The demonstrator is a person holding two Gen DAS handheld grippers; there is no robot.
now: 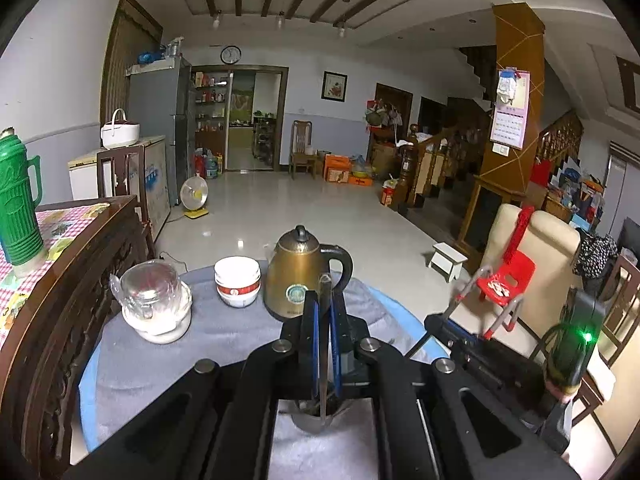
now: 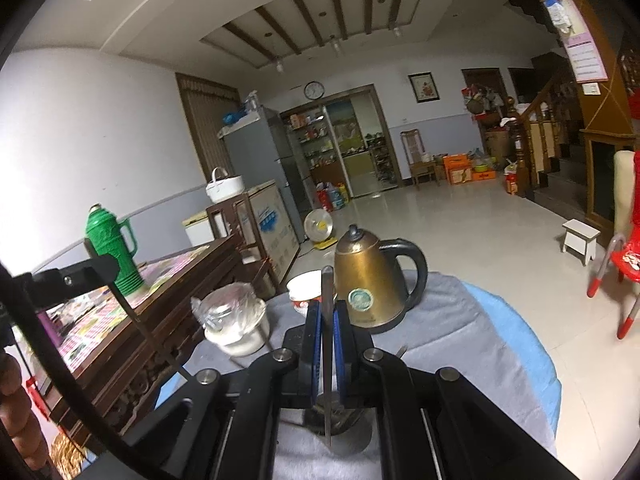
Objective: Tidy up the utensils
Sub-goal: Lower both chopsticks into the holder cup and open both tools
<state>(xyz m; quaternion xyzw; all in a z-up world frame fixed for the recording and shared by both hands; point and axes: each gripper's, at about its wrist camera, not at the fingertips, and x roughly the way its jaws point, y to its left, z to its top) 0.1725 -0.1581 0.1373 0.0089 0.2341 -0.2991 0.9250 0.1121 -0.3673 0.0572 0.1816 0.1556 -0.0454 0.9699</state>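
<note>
In the left wrist view my left gripper (image 1: 325, 300) is shut on a thin metal utensil (image 1: 325, 284). It stands upright between the blue pads, its lower end over a small metal cup (image 1: 308, 420) on the grey cloth. The right wrist view shows the same hold: my right gripper (image 2: 328, 308) is shut on another thin metal utensil (image 2: 328, 280) above the cup (image 2: 352, 436). At the left edge of that view is the left gripper (image 2: 108, 268), with its utensil (image 2: 152, 332) slanting down.
On the round table's grey cloth (image 1: 224, 332) stand a gold kettle (image 1: 298, 276), stacked white bowls (image 1: 237, 282) and a plastic-wrapped glass jar (image 1: 154, 300). To the left, a wooden table holds a green thermos (image 1: 18, 200). A red child chair (image 1: 508, 276) stands right.
</note>
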